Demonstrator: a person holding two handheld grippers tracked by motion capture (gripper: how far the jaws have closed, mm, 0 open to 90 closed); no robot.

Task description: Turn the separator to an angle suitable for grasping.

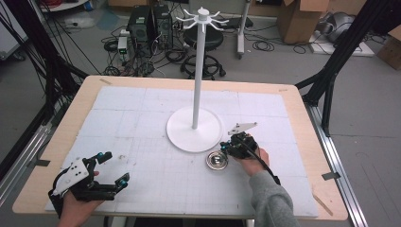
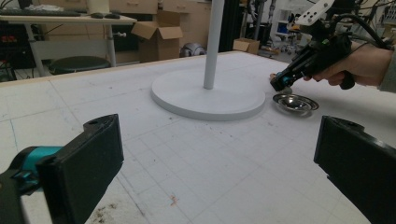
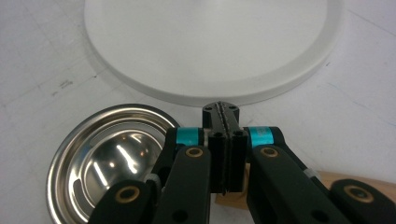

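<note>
Right of centre in the high view, a small steel bowl (image 1: 217,160) sits on the white gridded mat (image 1: 142,118), just beside the round base of the white stand (image 1: 194,129). Against the bowl's right rim, the right gripper (image 1: 226,148) points down, jaws pressed together with nothing seen between them; a bit of wood shows beneath them. Lower left, the left gripper (image 1: 113,169) rests with jaws spread wide, well apart from the bowl.
</note>
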